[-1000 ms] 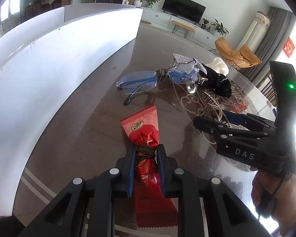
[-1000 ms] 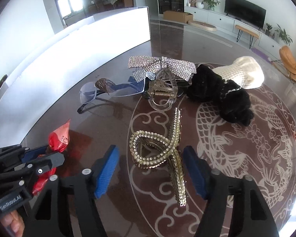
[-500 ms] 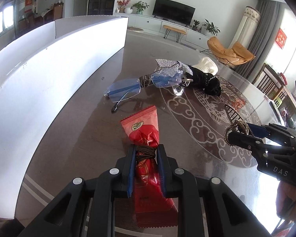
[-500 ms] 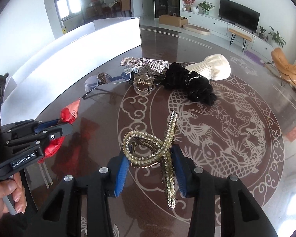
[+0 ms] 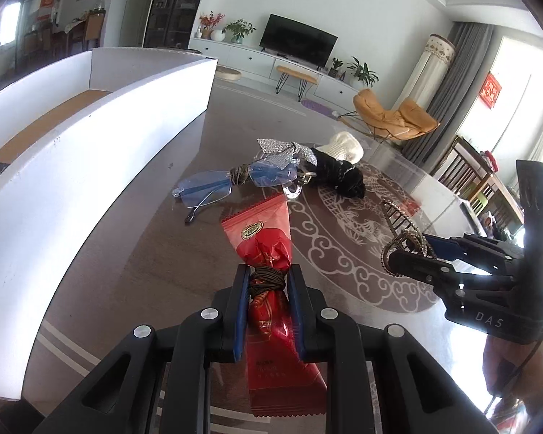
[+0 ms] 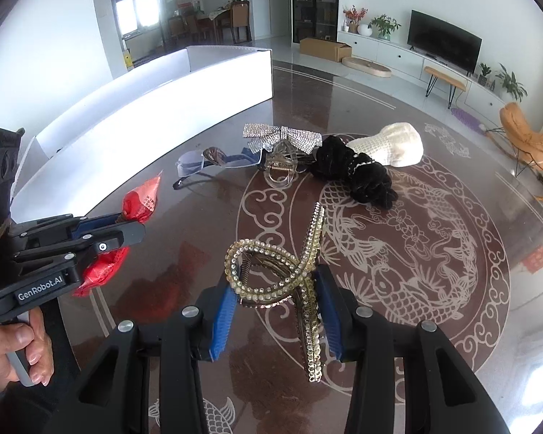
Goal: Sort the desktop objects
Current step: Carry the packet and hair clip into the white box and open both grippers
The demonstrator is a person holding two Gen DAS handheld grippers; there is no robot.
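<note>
My left gripper [image 5: 268,282] is shut on a red snack packet [image 5: 269,249] at its twisted waist, where a brown hair tie is wound, and holds it off the table. My right gripper [image 6: 277,285] is shut on a rhinestone hair claw [image 6: 289,271], lifted above the table; it shows at the right of the left wrist view too, as the right gripper [image 5: 409,253]. In the right wrist view the left gripper [image 6: 126,228] sits at the left with the red packet [image 6: 141,199] in it. Blue-tinted glasses [image 5: 231,182], a rhinestone bow [image 6: 282,135], a clear claw clip [image 6: 280,170], a black scrunchie [image 6: 354,177] and a cream knitted piece [image 6: 391,143] lie further back.
A long white open box [image 5: 101,137] runs along the table's left side, with a brown floor inside. The dark glass table [image 6: 434,253] bears a dragon pattern. A hand [image 6: 14,347] holds the left gripper's handle. Living-room furniture stands beyond.
The right gripper closed on the rhinestone claw and lifted it off the table, drawing back from the pile. The left gripper rose with the red packet, so the inside of the white box now shows.
</note>
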